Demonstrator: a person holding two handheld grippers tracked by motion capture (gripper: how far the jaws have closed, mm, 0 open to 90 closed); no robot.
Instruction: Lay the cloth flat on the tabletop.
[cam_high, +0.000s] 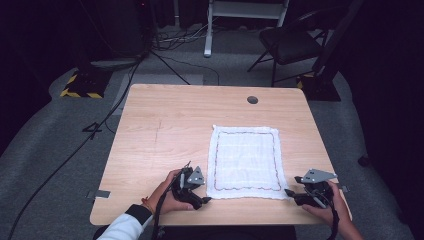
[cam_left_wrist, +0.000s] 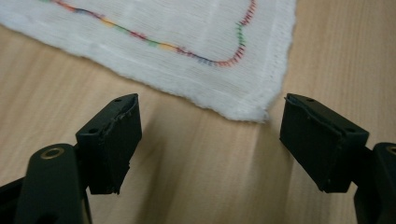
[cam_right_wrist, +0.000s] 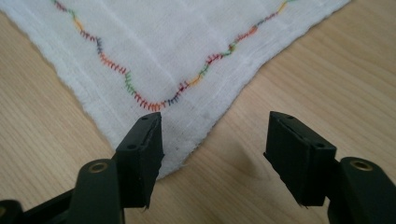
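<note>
A white cloth (cam_high: 246, 161) with a multicoloured stitched border lies flat on the wooden table (cam_high: 165, 130), right of centre. My left gripper (cam_high: 205, 199) sits at the cloth's near left corner, jaws open; in the left gripper view that corner (cam_left_wrist: 250, 111) lies just ahead of the gap between the jaws (cam_left_wrist: 210, 140), untouched. My right gripper (cam_high: 289, 193) is at the near right corner, open too. In the right gripper view the cloth's corner (cam_right_wrist: 177, 154) reaches in beside the left jaw, with bare wood across the rest of the gap (cam_right_wrist: 215, 154).
A round cable hole (cam_high: 252, 100) is near the table's far edge. Beyond the table stand a black folding chair (cam_high: 290, 42), a white frame leg (cam_high: 208, 30) and floor cables (cam_high: 165, 60). The table's near edge runs just under both hands.
</note>
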